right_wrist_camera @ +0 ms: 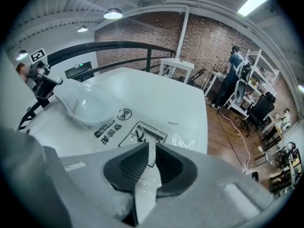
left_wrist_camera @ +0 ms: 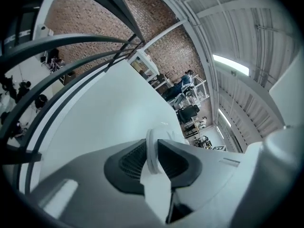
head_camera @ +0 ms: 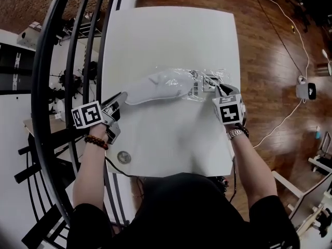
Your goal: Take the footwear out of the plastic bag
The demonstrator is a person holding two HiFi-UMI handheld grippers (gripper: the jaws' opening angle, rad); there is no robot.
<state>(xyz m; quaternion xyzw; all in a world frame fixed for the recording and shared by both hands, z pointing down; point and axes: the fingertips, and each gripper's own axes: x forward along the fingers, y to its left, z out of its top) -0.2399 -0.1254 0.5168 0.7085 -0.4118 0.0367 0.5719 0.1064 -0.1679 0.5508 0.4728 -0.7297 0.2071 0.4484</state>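
A white slipper (head_camera: 158,86) lies across the middle of the white table (head_camera: 171,30), its right part still inside a clear printed plastic bag (head_camera: 205,82). My left gripper (head_camera: 120,98) is at the slipper's left end; in the left gripper view its jaws (left_wrist_camera: 153,148) are shut on the slipper's thin white edge (left_wrist_camera: 151,163). My right gripper (head_camera: 220,90) is at the bag's right end. In the right gripper view its jaws (right_wrist_camera: 151,153) pinch the bag's clear film (right_wrist_camera: 142,136), and the slipper (right_wrist_camera: 85,103) lies beyond with the left gripper (right_wrist_camera: 40,82) at its far end.
Curved black railing bars (head_camera: 57,61) run along the table's left side. A round grommet (head_camera: 123,157) sits near the table's front left edge. On the wooden floor to the right lie a white cable and a small white device (head_camera: 306,91).
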